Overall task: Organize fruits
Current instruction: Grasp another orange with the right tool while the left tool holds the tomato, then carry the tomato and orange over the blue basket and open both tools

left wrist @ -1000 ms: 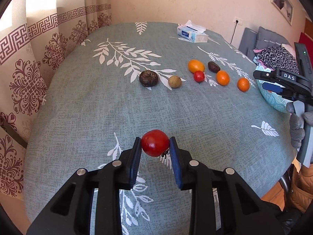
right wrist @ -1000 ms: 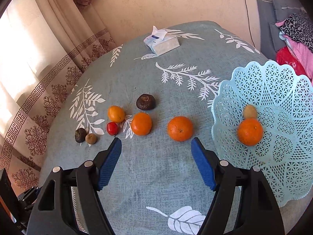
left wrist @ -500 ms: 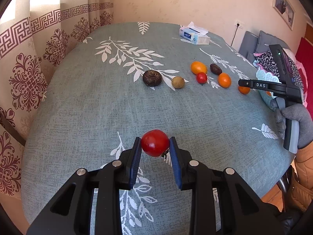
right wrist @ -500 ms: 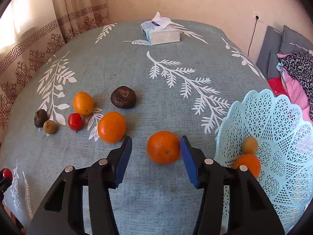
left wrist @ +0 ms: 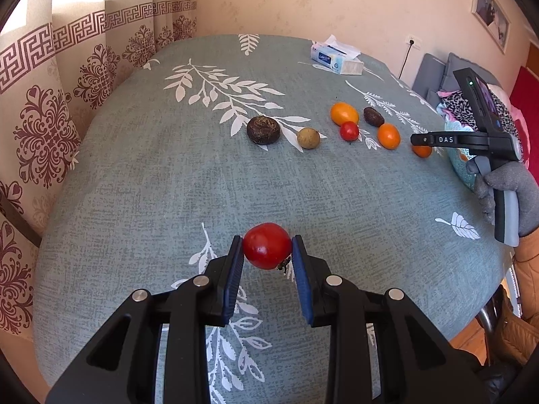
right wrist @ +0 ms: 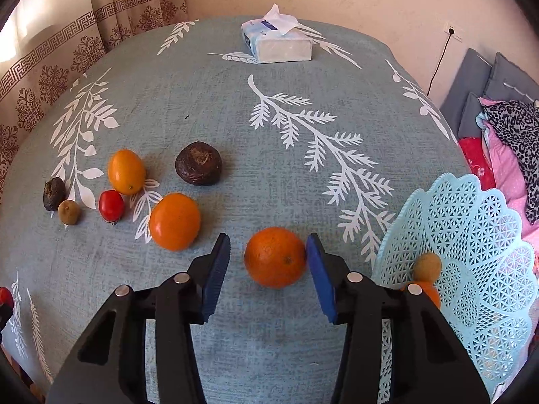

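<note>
Right wrist view: the right gripper (right wrist: 268, 261) stands spread around an orange (right wrist: 275, 257), its right pad touching the rind, the lattice basket (right wrist: 471, 235) just to its right. Firm and round, the fruit likely wants a grip across its widest part. The left gripper (left wrist: 267, 252) pinches a soft tomato (left wrist: 267, 245).

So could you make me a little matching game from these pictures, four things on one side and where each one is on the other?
Things:
1. big tomato
2. tissue pack
3. round orange
4. small brownish fruit

Places:
A. in the blue basket
B. far end of the table
C. clamped in the left gripper
D. on the cloth between the open fingers of the right gripper

Pairs: 1-C, 2-B, 3-D, 4-A
</note>
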### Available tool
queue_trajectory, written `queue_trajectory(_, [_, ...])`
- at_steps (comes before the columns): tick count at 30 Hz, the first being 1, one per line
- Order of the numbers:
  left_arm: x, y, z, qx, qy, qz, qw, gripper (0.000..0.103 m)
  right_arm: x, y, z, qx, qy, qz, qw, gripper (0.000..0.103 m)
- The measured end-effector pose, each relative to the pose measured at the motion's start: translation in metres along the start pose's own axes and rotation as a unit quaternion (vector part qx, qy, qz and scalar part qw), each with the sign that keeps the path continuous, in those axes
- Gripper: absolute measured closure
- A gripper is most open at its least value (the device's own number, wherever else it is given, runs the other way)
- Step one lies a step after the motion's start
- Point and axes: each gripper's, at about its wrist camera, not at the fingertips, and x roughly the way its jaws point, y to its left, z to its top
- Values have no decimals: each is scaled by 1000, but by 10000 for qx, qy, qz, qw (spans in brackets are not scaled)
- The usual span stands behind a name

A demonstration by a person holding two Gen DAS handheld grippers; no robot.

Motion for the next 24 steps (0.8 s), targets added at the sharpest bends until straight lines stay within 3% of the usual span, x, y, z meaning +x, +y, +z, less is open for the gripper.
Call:
queue_trajectory(14, [4,5,-1,-110,46,-30,9999,74,-7,16,-3,-299,111,84,9995,51])
queue_trajectory(20, [3,4,0,-89,32,-56,9999,74,17,3,1,-117,306,-77,9994,51])
queue_trajectory(22, [4,5,0,-98,47,-55,9999,74,22,3,-2,-150,301,-113,9994,52])
queue_trajectory(24, [6,6,0,-108,69,-45,9999,74,17,2,-4,-29,211,-146,9997,63])
